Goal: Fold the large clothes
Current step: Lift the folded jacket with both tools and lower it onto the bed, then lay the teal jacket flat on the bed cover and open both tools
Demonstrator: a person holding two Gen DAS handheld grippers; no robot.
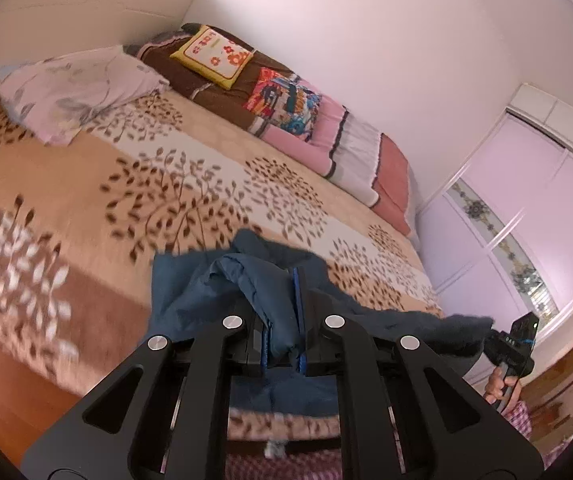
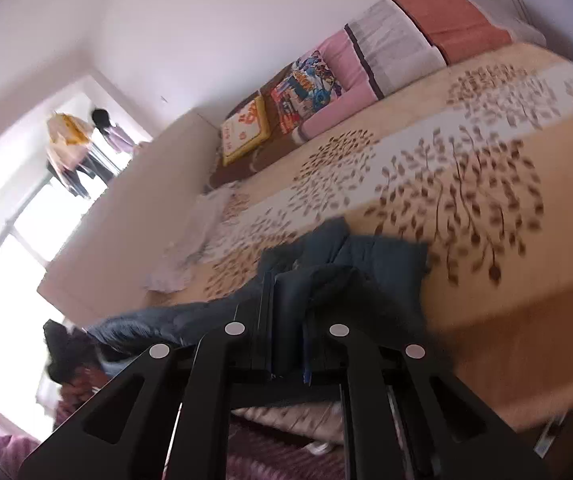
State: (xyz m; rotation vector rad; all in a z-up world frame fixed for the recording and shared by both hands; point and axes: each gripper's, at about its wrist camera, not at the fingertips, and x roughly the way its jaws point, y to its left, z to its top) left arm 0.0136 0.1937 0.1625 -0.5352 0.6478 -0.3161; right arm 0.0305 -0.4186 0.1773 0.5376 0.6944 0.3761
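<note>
A dark blue garment [image 1: 254, 284] hangs bunched between both grippers above the near edge of the bed. My left gripper [image 1: 282, 320] is shut on a fold of it. My right gripper [image 2: 286, 320] is shut on another fold of the same garment [image 2: 370, 256]. In the left wrist view the right gripper [image 1: 514, 344] shows at the far right, held in a hand, with the cloth stretched toward it. Part of the garment drapes below the grippers and is hidden by them.
The bed [image 1: 86, 184] has a tan leaf-patterned cover. A floral pillow [image 1: 70, 88], a yellow cushion [image 1: 214, 56] and folded quilts [image 1: 326, 136] lie along the wall. A purple wardrobe [image 1: 526, 208] stands right. Window with hanging clothes [image 2: 74, 140] is left.
</note>
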